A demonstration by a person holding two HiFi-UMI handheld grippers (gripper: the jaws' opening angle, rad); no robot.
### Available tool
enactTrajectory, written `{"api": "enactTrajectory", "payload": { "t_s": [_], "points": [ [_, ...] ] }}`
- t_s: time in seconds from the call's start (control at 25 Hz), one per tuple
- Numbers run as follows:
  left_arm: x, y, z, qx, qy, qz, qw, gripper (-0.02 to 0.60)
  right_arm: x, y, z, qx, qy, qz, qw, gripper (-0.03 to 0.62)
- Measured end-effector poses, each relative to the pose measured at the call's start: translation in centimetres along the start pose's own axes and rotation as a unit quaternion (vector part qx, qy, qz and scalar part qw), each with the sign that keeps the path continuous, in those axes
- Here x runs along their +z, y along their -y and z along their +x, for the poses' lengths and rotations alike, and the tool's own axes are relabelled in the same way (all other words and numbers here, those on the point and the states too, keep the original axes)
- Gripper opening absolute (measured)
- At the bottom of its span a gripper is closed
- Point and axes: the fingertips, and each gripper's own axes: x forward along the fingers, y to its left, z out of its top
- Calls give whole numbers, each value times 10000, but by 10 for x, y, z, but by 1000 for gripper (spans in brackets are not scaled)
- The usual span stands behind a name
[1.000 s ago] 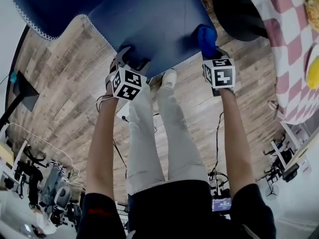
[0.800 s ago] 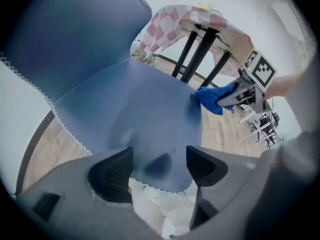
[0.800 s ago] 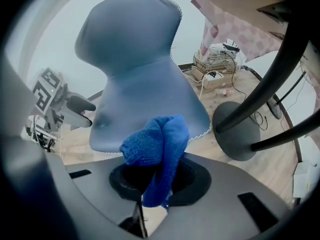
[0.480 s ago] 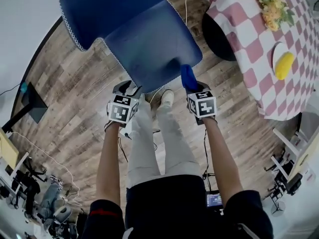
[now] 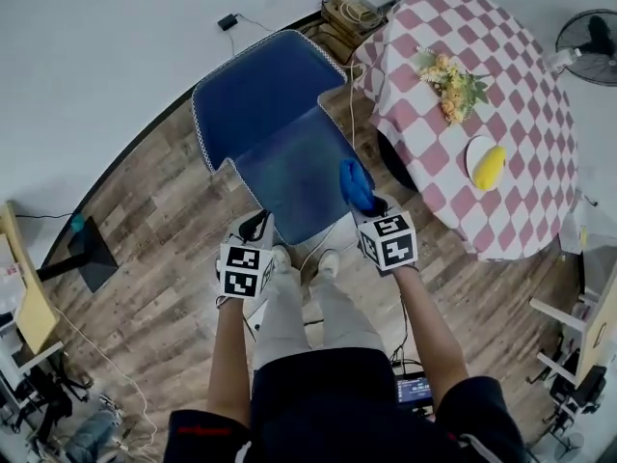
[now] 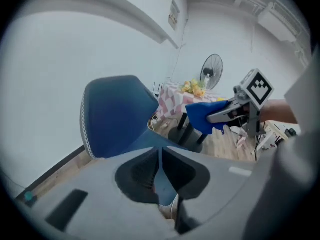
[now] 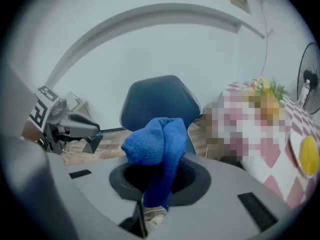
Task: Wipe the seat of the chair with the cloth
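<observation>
Blue upholstery lies ahead of both pairs of jaws. The chair now stands well below and beyond them on the wooden floor. A second ago its seat filled the head view right at the jaw tips. Both grippers have lifted clear of it, and the whole chair has come into view along with a checked worktop off to the right of the right jaws.

The left gripper has just been closing. Its jaws were spread beside the seat a second ago and are now pressed together, with nothing between them. The right gripper has its jaws pinched on the cloth, which rides ahead of the jaw tips, above the seat and not touching it.

With the cloth off the seat and the free jaws shut, the wiping stroke looks finished or at least paused. Any further wiping would mean bringing the right jaws back down to the seat.

The seat looks dark blue and smooth with a pale stitched edge, and no marks can be made out on it from here. The cloth is a brighter blue with a knitted texture. It is bunched into a thick fold above the pinch, with a narrow strip running down between the jaws.
</observation>
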Motion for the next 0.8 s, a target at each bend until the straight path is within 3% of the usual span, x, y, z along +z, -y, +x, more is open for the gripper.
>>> {"api": "enactTrajectory", "payload": {
  "t_s": [0.2,0.44,0.64,0.8],
  "points": [
    [95,11,-59,109,1010,14,9948,32,99,-12,-67,-141,925,-375,9949,60],
    [199,37,-146,124,2077,315,9776,31,193,-31,-166,-377,2013,-702,9763,60],
    [259,48,-216,359,2628,697,9616,26,243,-48,-240,-613,2657,-1023,9567,60],
    [287,56,-264,430,3139,732,9457,20,263,-58,-291,-754,3119,-1167,9399,60]
  ]
}}
